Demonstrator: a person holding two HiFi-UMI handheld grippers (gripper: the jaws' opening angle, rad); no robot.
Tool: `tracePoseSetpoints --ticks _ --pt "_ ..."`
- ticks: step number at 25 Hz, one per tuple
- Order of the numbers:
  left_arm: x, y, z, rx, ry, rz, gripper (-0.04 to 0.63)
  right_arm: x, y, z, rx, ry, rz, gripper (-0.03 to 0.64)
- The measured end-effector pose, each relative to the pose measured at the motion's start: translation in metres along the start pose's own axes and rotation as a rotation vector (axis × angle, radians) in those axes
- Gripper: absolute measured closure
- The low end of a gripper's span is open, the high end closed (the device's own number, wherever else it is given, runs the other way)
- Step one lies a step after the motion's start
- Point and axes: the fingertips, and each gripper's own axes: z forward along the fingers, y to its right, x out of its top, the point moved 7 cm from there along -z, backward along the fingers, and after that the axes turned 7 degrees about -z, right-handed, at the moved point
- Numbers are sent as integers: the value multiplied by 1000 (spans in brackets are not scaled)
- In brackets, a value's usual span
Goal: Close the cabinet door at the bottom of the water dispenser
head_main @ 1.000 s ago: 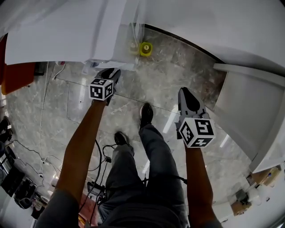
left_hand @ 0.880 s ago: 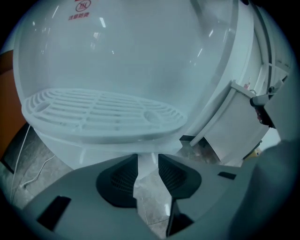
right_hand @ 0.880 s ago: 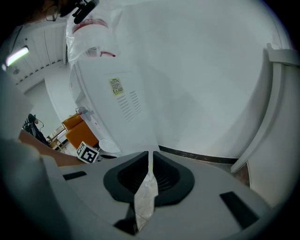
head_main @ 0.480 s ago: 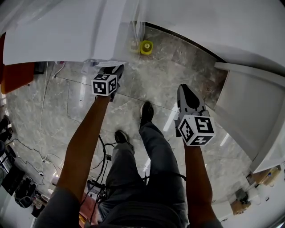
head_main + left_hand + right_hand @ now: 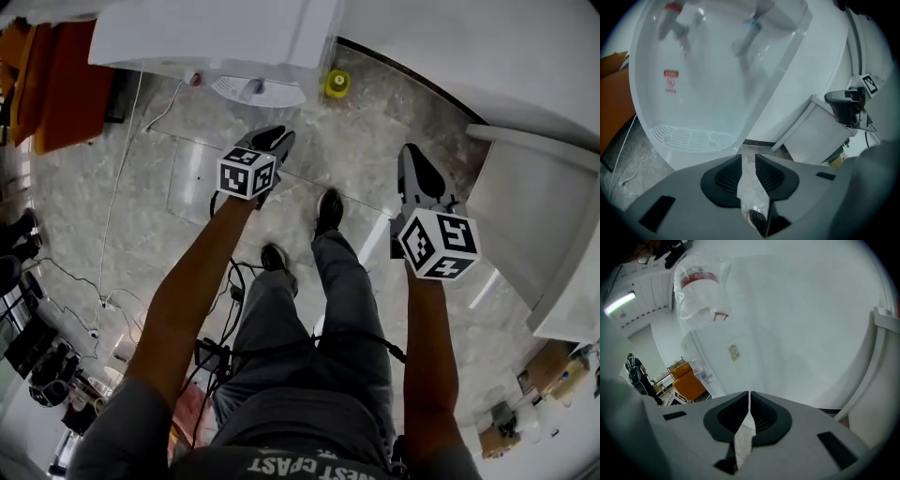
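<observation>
The white water dispenser [image 5: 216, 37] stands at the top of the head view, its round drip tray [image 5: 258, 90] jutting out. From here its bottom cabinet door is hidden. My left gripper [image 5: 278, 136] hangs in front of the tray, apart from it; its jaws are closing with a narrow gap and nothing between them. In the left gripper view the taps and the drip tray [image 5: 689, 138] fill the picture beyond that gripper [image 5: 748, 157]. My right gripper [image 5: 410, 152] hovers over the floor to the right, its tips [image 5: 749, 394] touching, shut on nothing. The dispenser's bottle [image 5: 701, 291] shows upper left.
A white cabinet [image 5: 525, 206] stands at the right, a small yellow object [image 5: 337, 82] by the wall beside the dispenser. Cables [image 5: 103, 281] trail over the marble floor at the left. The person's shoes [image 5: 328, 211] are below the grippers. An orange sofa [image 5: 686, 380] lies beyond the dispenser.
Both grippers have risen from near the floor. The left one has come away from the dispenser's base and its jaws have narrowed. The drip tray has come into view.
</observation>
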Motion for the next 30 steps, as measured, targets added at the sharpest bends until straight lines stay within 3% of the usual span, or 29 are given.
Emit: tracePoseSetpoints --ticks 9,18,30 --pt "82 67 -165 -53 236 145 562 89 -64 -82 40 104 -89 589" --pt "161 122 -360 -45 503 214 575 190 -144 -182 107 297 -161 589" --pt "206 201 -564 40 758 424 575 289 -231 -304 179 521 -348 591"
